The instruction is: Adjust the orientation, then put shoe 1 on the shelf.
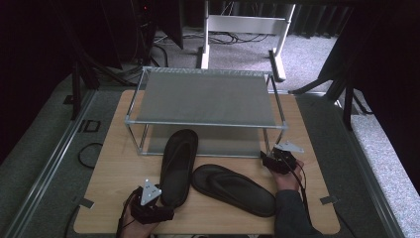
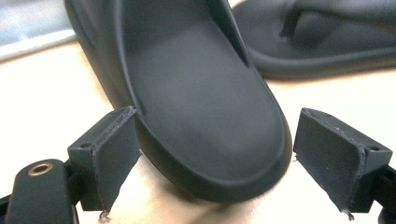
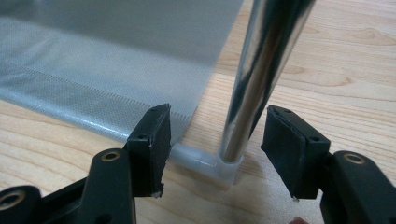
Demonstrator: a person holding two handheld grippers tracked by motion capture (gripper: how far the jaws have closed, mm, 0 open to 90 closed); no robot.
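Note:
Two black flip-flops lie on the wooden table [image 1: 114,163]. The left flip-flop [image 1: 178,166] points its toe under the rack; its heel [image 2: 205,121] lies between the jaws of my left gripper [image 1: 163,210] [image 2: 224,163], which is open with a pad at each side of the heel. The right flip-flop [image 1: 235,188] [image 2: 317,37] lies slanted beside it. My right gripper [image 1: 270,161] [image 3: 215,154] is open at the rack's front right leg [image 3: 254,79], the chrome tube and its plastic foot [image 3: 224,165] standing between the jaws.
A two-shelf shoe rack [image 1: 208,96] of chrome tubes and grey fabric stands at the back of the table; its lower shelf [image 3: 102,60] is bare. Metal rails run along the table's left and right sides. Cables and a white stand lie on the floor beyond.

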